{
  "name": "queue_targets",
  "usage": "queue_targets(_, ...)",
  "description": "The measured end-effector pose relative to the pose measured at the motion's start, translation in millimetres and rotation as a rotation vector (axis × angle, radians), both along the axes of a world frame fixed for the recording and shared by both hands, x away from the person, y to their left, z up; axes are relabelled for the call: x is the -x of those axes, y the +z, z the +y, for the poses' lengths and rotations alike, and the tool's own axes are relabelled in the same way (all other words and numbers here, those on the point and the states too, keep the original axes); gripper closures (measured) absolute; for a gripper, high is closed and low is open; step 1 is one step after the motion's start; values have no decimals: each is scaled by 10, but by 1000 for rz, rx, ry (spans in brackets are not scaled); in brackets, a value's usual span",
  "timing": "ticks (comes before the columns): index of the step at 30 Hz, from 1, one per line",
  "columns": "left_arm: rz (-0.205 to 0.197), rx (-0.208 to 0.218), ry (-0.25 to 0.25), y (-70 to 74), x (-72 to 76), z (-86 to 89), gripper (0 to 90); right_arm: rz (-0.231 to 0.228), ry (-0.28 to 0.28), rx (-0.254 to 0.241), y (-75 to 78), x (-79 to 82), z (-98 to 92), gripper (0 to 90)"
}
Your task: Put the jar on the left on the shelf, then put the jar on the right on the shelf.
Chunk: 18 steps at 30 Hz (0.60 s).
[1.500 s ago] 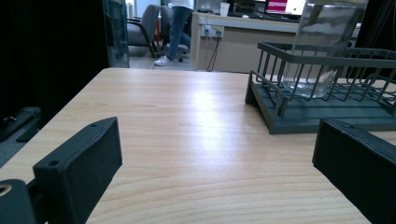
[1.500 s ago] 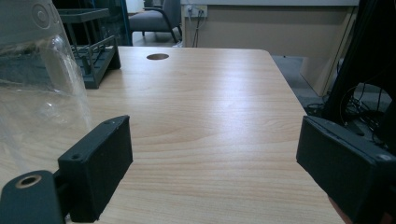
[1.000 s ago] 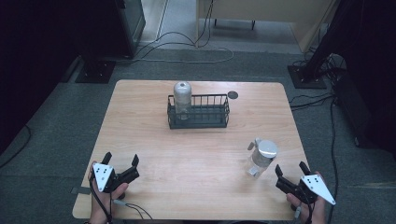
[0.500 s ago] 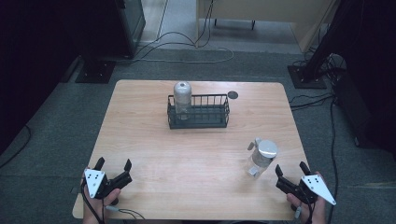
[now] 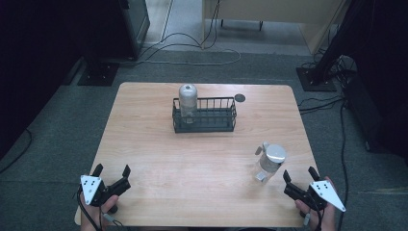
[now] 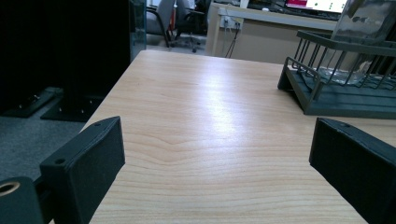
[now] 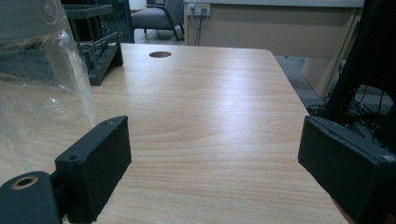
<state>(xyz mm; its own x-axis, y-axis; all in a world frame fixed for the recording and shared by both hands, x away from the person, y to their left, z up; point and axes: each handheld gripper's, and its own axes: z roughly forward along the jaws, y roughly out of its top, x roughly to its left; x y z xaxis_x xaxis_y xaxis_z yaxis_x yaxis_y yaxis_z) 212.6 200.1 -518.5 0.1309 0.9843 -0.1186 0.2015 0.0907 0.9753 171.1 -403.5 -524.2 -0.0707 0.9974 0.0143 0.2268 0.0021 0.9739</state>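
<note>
In the high view the left gripper (image 5: 112, 171) sits at the lower left of the frame, gripped by a hand (image 5: 103, 204) that enters from the bottom edge, its grey plate on top. Its jaws have just been closing a little (they stand wide apart, nothing between them). The right gripper (image 5: 300, 174) lies at the lower right, held by the other hand (image 5: 321, 211), jaws also spread wide and empty, pointing toward the upper left.
</note>
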Motion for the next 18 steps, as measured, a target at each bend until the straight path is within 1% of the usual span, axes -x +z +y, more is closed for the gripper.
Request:
queue_targets(3,3,-2,-4,1,-3,2,36,1,-1,-2,1,-1,-2,91)
queue_targets(5,6,3,-5,1,-4,6,36,12,-5,5,4,-1,1,92)
queue_targets(7,7,7,-3,1,-5,10,36,10,9,20,26,16,26,92)
queue_targets(9,7,9,-2,1,-6,11,36,-4,19,20,65,34,48,92)
queue_targets(12,10,3,-7,2,-9,8,36,-7,24,7,97,48,68,92)
queue_targets(18,8,11,-6,1,-5,15,36,-20,52,-12,165,85,124,92)
